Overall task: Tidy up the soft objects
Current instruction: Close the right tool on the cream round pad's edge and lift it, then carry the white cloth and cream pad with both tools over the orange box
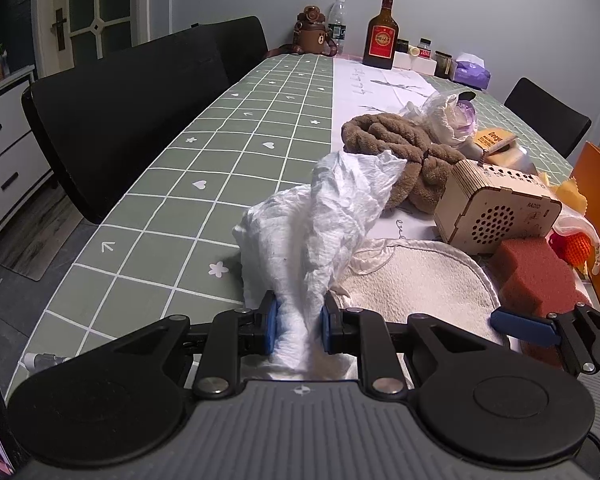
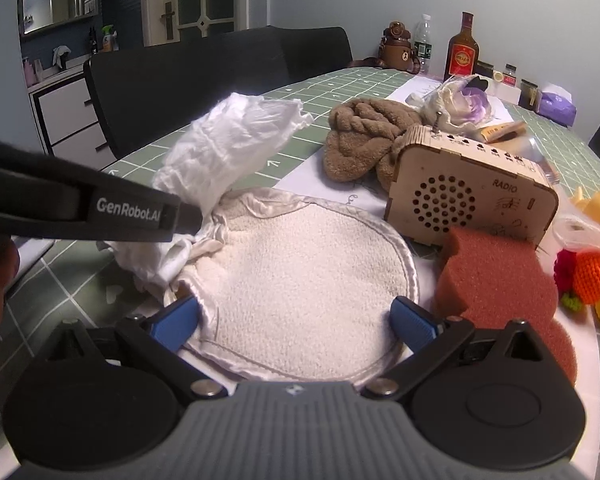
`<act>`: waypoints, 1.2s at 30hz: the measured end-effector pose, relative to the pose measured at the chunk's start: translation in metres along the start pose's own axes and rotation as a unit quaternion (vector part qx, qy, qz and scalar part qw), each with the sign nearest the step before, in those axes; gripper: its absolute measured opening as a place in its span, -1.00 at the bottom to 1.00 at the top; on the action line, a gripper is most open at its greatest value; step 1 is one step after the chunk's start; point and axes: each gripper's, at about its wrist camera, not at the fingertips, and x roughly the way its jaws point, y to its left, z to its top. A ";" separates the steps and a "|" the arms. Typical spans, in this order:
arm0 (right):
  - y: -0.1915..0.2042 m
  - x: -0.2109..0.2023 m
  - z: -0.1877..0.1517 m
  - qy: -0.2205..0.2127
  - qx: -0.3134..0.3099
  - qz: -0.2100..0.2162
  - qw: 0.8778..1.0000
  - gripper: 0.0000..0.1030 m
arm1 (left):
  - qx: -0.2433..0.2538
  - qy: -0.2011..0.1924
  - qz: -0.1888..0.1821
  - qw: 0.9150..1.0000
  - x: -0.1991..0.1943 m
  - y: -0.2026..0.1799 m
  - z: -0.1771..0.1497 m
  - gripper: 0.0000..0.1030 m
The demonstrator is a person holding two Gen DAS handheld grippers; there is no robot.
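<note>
I'm clamping the white crumpled cloth (image 1: 332,216) w/ my left gripper (image 1: 298,326), holding it up just left of the wooden radio (image 1: 496,208). My right gripper (image 2: 294,320) is gaping wide, jaws straddling the cream round pad (image 2: 300,280) lying right in front of the radio, pads not pressing yet. Looks like I'm mid-sort: one cloth in hand, pad is next. Next move prob. needs jaws lower onto the pad's edge, then squeezing. Brown towel (image 1: 396,144) is sitting behind the radio, red sponge (image 2: 500,280) by its front right corner.

Two bottles (image 1: 379,34), two sponges (image 2: 496,276), three cloths (image 2: 300,284), one radio (image 2: 468,192)
</note>
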 end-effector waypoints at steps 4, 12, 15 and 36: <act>-0.001 -0.001 0.001 -0.006 0.001 -0.001 1.000 0.72 | 0.009 -0.004 0.006 1.000 -0.001 -0.002 -0.001 -0.55; 0.000 -0.007 0.002 -0.009 -0.010 0.000 1.000 -0.04 | 0.006 -0.019 0.004 1.000 -0.005 -0.007 0.001 -0.55; 0.003 -0.008 0.004 -0.008 -0.017 -0.001 1.000 -0.42 | 0.003 -0.022 0.003 1.000 -0.004 -0.011 0.001 -0.55; -0.018 -0.081 0.014 -0.078 -0.009 -0.040 0.996 -0.80 | 0.007 -0.066 0.002 0.998 -0.056 -0.021 0.006 -0.55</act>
